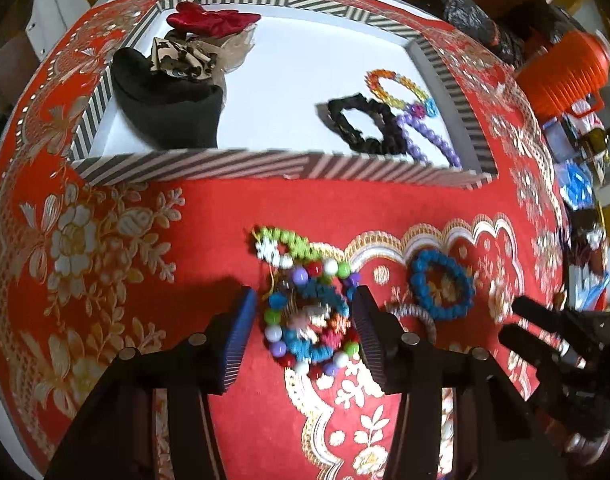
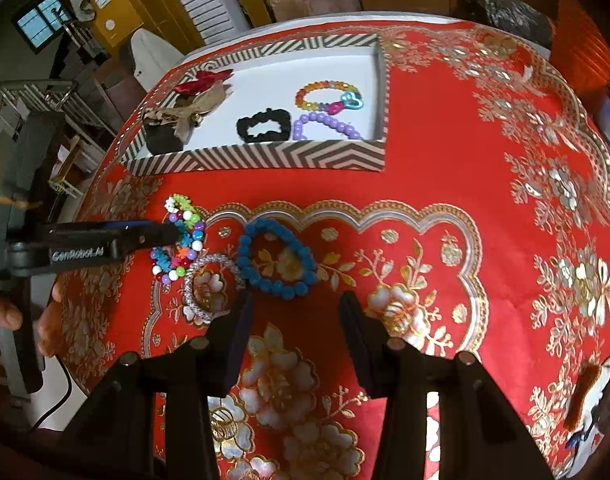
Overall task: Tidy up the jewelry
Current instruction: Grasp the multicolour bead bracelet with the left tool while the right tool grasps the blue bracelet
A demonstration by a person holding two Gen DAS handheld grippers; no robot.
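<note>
The left hand-held gripper (image 1: 303, 330) straddles a bead heap (image 1: 311, 312) on the desk (image 1: 209, 220), jaws apart, not pinching it. Only the right view shows the right hand-held gripper (image 2: 293, 332) open, empty, before a blue bracelet (image 2: 279, 258). Beyond sits the tray (image 2: 261, 158); only the left view shows an orange jug (image 1: 565, 72).

Bracelets (image 2: 276, 264) before tray (image 2: 261, 158)

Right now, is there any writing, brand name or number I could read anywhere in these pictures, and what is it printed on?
"GenRobot.AI": white letters along the side of the black left gripper, as the right wrist view shows it.
No other text can be read. The striped tray, the red tablecloth and the bead bracelets carry only patterns, and the clutter at the table's edge in the left wrist view is too blurred to read.
</note>
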